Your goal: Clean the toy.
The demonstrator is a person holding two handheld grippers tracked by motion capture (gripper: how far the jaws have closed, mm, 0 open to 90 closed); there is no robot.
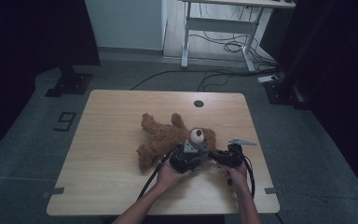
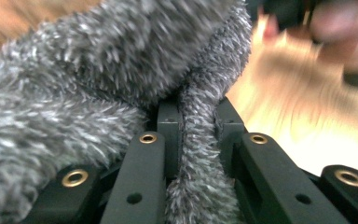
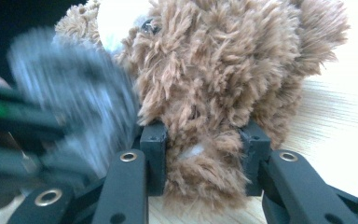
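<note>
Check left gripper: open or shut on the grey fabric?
Shut on it. In the left gripper view the left gripper pinches a fold of grey furry fabric between both jaws.

Both forearms converge; left gripper point(image 1: 189, 157) and right gripper point(image 1: 227, 156) clamped.

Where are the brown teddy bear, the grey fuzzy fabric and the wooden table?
brown teddy bear point(image 3: 223, 70), right gripper view, on its furry head.
grey fuzzy fabric point(image 2: 98, 60), left gripper view, on the broad upper fold.
wooden table point(image 1: 112, 140), high view, on the bare top left of the bear.
</note>
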